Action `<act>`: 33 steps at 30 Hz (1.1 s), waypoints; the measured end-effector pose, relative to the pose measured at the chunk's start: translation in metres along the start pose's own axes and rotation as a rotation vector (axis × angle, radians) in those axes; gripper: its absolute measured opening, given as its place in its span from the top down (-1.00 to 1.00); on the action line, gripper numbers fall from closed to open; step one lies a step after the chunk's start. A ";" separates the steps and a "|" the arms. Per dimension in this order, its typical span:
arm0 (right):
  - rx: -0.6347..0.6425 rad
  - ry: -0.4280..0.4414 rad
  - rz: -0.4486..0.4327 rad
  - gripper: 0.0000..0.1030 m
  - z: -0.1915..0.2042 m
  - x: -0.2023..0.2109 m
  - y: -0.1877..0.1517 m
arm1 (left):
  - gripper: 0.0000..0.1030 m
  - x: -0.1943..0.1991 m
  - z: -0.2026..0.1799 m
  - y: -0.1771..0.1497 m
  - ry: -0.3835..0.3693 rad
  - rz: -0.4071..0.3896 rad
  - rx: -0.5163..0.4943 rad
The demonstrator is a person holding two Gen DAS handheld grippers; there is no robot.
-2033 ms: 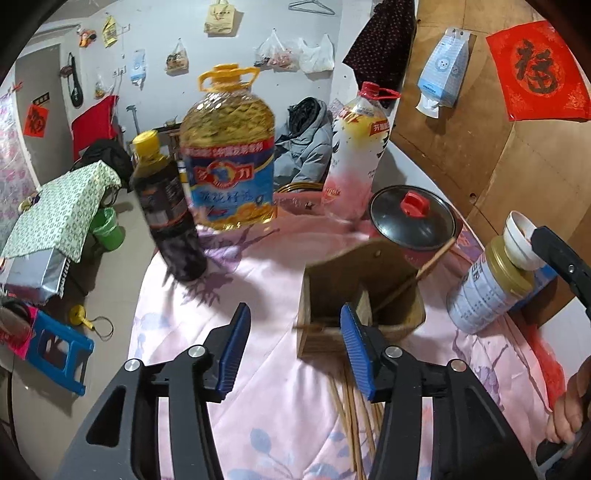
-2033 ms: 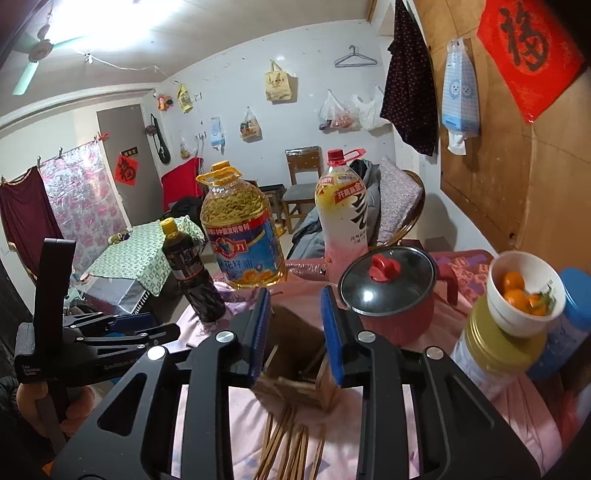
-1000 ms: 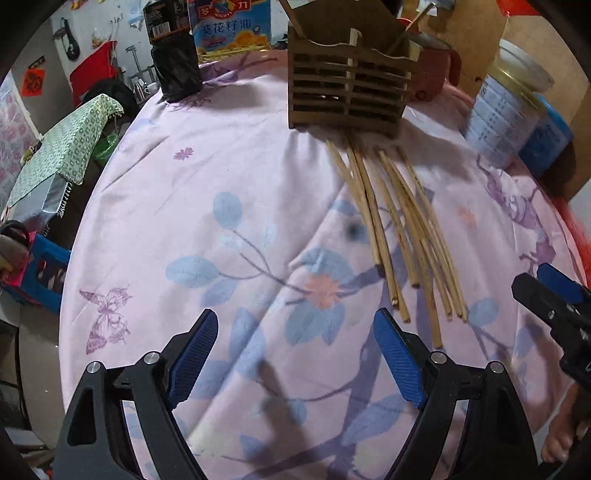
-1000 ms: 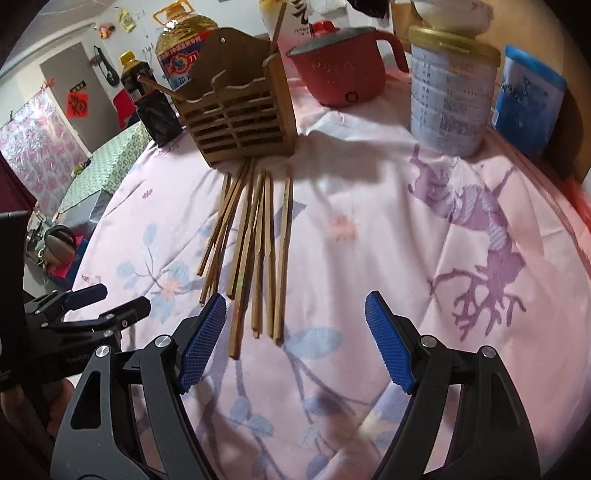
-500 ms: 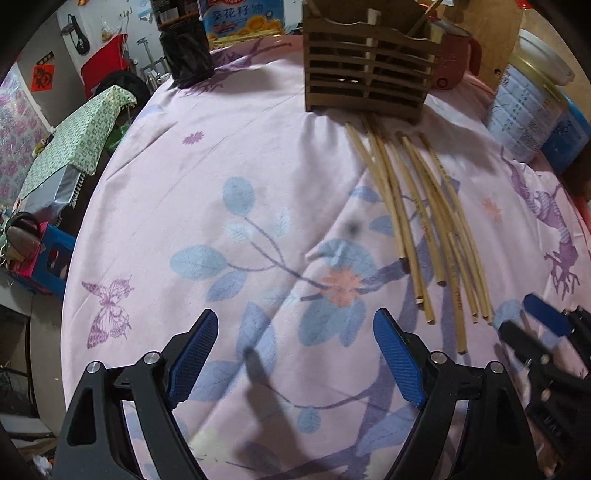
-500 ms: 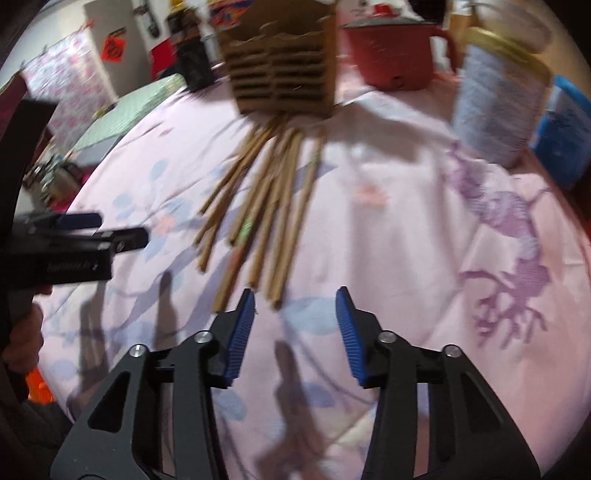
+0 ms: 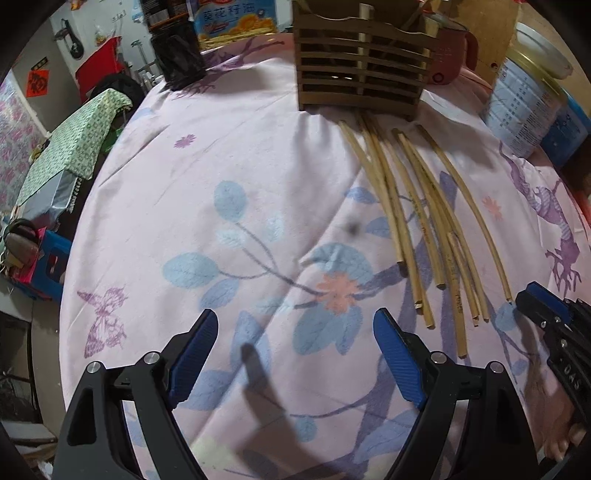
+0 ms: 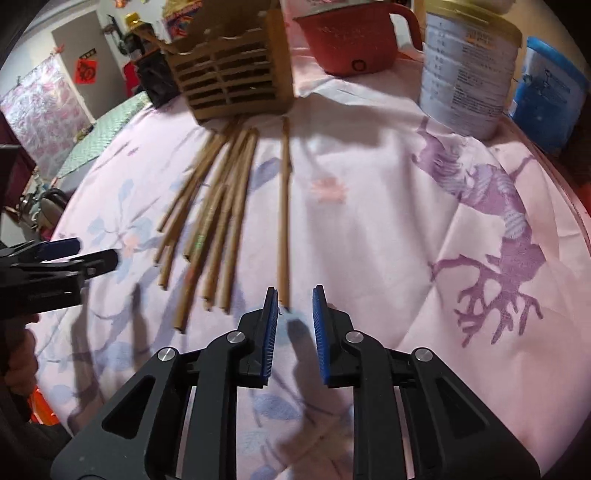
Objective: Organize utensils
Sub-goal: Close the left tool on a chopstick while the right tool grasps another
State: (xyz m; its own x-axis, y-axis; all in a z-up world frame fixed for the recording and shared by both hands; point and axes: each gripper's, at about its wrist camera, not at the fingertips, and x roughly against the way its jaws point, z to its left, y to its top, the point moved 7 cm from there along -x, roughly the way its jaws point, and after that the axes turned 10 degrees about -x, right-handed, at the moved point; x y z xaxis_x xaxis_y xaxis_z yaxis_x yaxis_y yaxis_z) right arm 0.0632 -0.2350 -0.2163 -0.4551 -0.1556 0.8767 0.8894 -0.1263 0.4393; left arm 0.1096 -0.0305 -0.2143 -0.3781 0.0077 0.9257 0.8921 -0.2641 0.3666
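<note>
Left wrist view: the left claw (image 7: 295,332) hangs over the bench (image 7: 229,155), which wears a pink cloth printed with blue leaves and a butterfly. Its 2 blue-padded fingers (image 7: 194,354) stand wide apart with only cloth between them. The chopsticks (image 7: 424,221) lie loose on the cloth to the right of this claw, fanned out, their far ends gathered at the foot of the wooden slatted holder (image 7: 360,59) at the top of the bench. Behind the holder stands a red pot (image 7: 452,51), to its left a dark bottle (image 7: 179,55) and an oil jug (image 7: 236,18), to its right a metal tin (image 7: 524,99) with a blue container (image 7: 570,133) beside it. At the right edge the right claw (image 7: 532,299) reaches in, its tip just beside the near end of the outermost chopstick.

Right wrist view: the right claw (image 8: 293,295) points down at the cloth. Its jaws have just been closing and now stand narrowly apart. The near end of the single chopstick (image 8: 284,206), which lies apart from the bunch, reaches just into the gap, close to the left pad; I cannot tell whether that pad touches it, and the right pad is clear of it. The other chopsticks (image 8: 218,221) lie in a fan to the left, running up to the holder (image 8: 232,66). The pot (image 8: 351,40), the tin (image 8: 465,74) and the blue container (image 8: 546,96) stand along the far right. The left claw (image 8: 88,254) shows at the left edge, side-on, held by a hand (image 8: 18,354).
</note>
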 end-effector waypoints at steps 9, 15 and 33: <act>-0.011 -0.007 -0.024 0.54 -0.002 0.005 0.003 | -0.17 -0.012 -0.028 0.029 -0.114 -0.048 -0.041; -0.015 -0.025 -0.041 0.54 -0.006 0.012 0.003 | 0.15 -0.025 -0.035 0.044 -0.166 -0.052 -0.038; -0.005 -0.025 -0.069 0.57 -0.020 0.033 0.000 | 0.87 -0.024 -0.046 0.049 -0.219 -0.105 -0.024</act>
State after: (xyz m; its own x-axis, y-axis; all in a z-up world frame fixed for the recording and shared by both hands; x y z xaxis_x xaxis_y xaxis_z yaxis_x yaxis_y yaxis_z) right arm 0.0470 -0.2594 -0.1911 -0.5142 -0.1218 0.8490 0.8556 -0.1411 0.4980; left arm 0.1509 -0.0879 -0.2226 -0.4029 0.2449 0.8819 0.8438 -0.2739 0.4616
